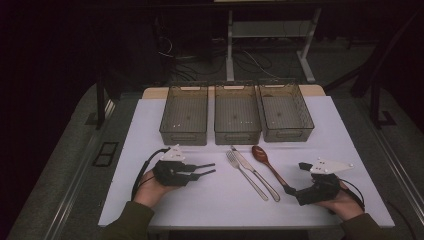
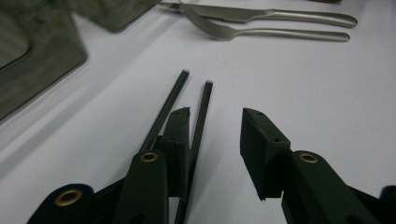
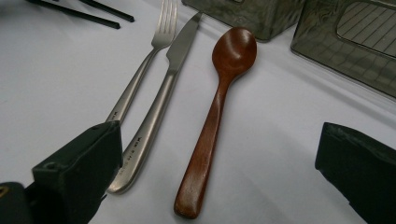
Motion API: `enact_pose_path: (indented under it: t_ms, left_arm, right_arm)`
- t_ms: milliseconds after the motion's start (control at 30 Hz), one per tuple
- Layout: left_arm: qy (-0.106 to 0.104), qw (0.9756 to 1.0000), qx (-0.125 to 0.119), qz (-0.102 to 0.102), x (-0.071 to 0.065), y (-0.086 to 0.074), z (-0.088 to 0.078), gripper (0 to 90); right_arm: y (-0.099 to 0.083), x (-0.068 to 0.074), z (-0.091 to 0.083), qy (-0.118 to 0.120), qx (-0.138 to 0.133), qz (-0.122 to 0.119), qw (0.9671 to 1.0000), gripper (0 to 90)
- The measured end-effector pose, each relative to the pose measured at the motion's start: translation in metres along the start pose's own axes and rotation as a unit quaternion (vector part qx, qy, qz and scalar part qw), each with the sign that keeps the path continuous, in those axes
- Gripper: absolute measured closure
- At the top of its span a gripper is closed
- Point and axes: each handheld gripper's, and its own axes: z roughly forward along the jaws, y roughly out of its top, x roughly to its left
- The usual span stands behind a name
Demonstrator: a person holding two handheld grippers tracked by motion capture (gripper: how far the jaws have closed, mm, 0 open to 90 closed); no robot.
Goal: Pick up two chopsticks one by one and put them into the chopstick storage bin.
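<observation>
Two black chopsticks lie side by side on the white table sheet, running out from my left gripper. Its jaws stand apart: one stick passes along the inner face of the left pad, the other runs outside it, and the right pad touches nothing. In the high view the chopsticks point right from the left gripper. My right gripper rests open at the table's right. The wooden spoon lies on the table ahead of the right gripper, untouched.
A steel fork and knife lie beside the spoon mid-table. Three wire-mesh bins stand in a row behind them: left, middle, right. The table's edge runs just below both hands.
</observation>
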Motion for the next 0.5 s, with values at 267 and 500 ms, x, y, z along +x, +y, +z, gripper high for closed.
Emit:
enact_pose_path:
  t_ms: [267,500]
  left_arm:
    - [0.015,0.9998,0.005,-0.009,0.013,-0.030,-0.016,74.3]
    - [0.003,0.9996,0.027,-0.005,0.017,-0.032,-0.007,81.4]
  right_arm:
    - [0.001,0.000,0.001,0.002,0.002,-0.001,1.0000,0.3]
    - [0.001,0.000,0.001,0.003,0.002,-0.001,1.0000,0.3]
